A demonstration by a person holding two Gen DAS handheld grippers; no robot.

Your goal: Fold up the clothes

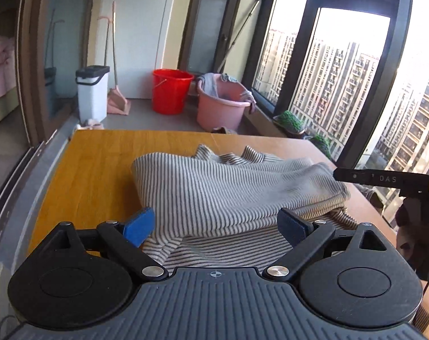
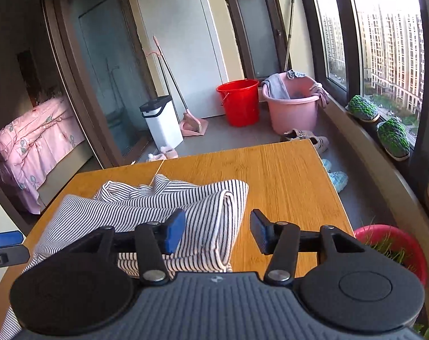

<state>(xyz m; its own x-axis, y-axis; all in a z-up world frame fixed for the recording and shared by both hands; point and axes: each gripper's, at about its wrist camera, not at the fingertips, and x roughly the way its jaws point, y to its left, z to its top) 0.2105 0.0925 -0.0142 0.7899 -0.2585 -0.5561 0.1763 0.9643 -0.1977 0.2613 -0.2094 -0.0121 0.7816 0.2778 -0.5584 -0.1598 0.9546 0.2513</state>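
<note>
A striped garment lies partly folded on the wooden desk, bunched into a thick roll across the middle with a looser layer spread beneath it toward the near edge. In the right wrist view the same garment covers the left half of the desk, its folded edge rounded and facing right, with bare wood beyond it.

The left gripper hovers low over the near part of the garment with its jaws wide apart, the cloth showing between them but not pinched. The right gripper stands about half open over the garment's right edge, with the left pad above the stripes, the right one above bare wood and nothing clamped.

On the floor past the desk stand a red bucket, a pink tub with cloths draped on its rim, and a white bin
</note>
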